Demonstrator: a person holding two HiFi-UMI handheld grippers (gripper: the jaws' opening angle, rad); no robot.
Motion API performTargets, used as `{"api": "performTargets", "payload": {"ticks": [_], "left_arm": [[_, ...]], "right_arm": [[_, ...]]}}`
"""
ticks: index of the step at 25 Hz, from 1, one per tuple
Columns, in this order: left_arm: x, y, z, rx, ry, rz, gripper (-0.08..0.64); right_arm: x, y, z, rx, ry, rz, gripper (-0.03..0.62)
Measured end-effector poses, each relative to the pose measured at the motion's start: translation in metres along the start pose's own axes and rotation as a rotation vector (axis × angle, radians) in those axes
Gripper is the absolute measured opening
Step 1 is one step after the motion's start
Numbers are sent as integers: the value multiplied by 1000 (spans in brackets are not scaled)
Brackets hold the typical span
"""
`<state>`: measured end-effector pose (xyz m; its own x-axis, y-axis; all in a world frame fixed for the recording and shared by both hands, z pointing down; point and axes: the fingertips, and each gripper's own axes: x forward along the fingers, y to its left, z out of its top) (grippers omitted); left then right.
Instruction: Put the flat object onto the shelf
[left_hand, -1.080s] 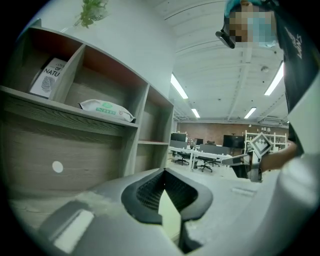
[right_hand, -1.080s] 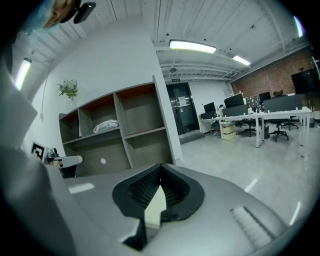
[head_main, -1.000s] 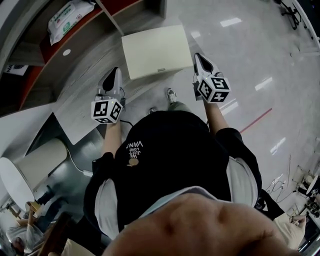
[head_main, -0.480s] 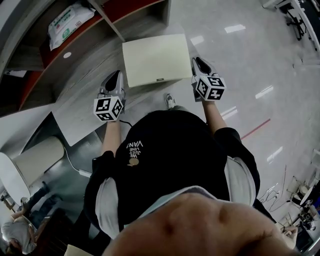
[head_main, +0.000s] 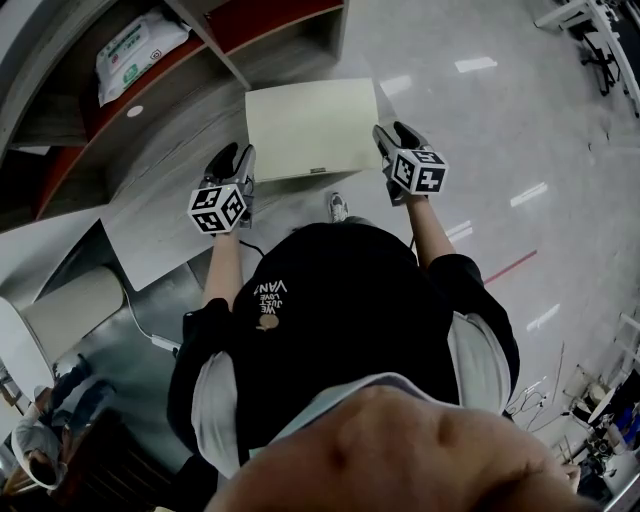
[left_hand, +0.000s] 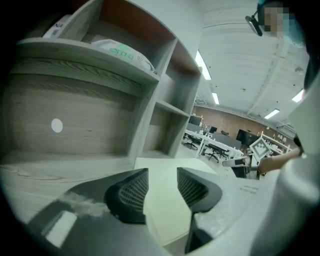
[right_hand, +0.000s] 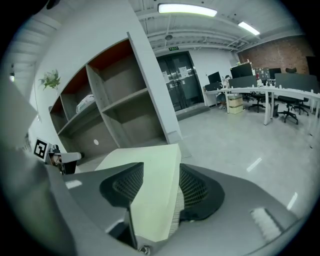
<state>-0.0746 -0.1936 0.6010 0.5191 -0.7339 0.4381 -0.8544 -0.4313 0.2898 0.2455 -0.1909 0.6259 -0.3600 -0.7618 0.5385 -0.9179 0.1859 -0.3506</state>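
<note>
The flat object (head_main: 312, 128) is a pale cream board lying on the shelf's low grey ledge (head_main: 150, 160), with its right part out over the floor. My left gripper (head_main: 238, 158) is at its left edge and my right gripper (head_main: 392, 132) at its right edge. Both sets of jaws have just been opening. In the left gripper view the board (left_hand: 165, 205) shows in the gap of the left gripper (left_hand: 162, 175), pads clear of it. In the right gripper view the board's edge (right_hand: 152, 185) sits between the spread jaws of the right gripper (right_hand: 160, 172), not pinched.
The shelf has open compartments with red-brown backs. A pack of wipes (head_main: 135, 45) lies in an upper compartment. A white sticker dot (head_main: 134, 111) marks the ledge's back panel. My shoe (head_main: 338, 205) stands just below the board. A cable (head_main: 150, 330) and a pale drum (head_main: 60, 315) lie at the lower left.
Both grippers have sunk with the board towards the ledge. Their jaws, shut on the board's edges before, now stand apart.
</note>
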Motion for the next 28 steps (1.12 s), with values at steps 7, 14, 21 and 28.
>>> {"api": "performTargets", "payload": {"ticks": [7,14,21,28], "left_arm": [[30,6,-29,-76,149,-44,318],[51,7,-52,-161,268,-66,364],[69,20,-61,-195,350,-50,365],[78,22,-62,-222,397,-77,365]], "right_arm": [[27,-11,-13,51,116,60,273],[47,-11,-26,79,219,133,303],[66,0,-34,96,300,201,303],[77,2,-42,113,346,224,305]]}}
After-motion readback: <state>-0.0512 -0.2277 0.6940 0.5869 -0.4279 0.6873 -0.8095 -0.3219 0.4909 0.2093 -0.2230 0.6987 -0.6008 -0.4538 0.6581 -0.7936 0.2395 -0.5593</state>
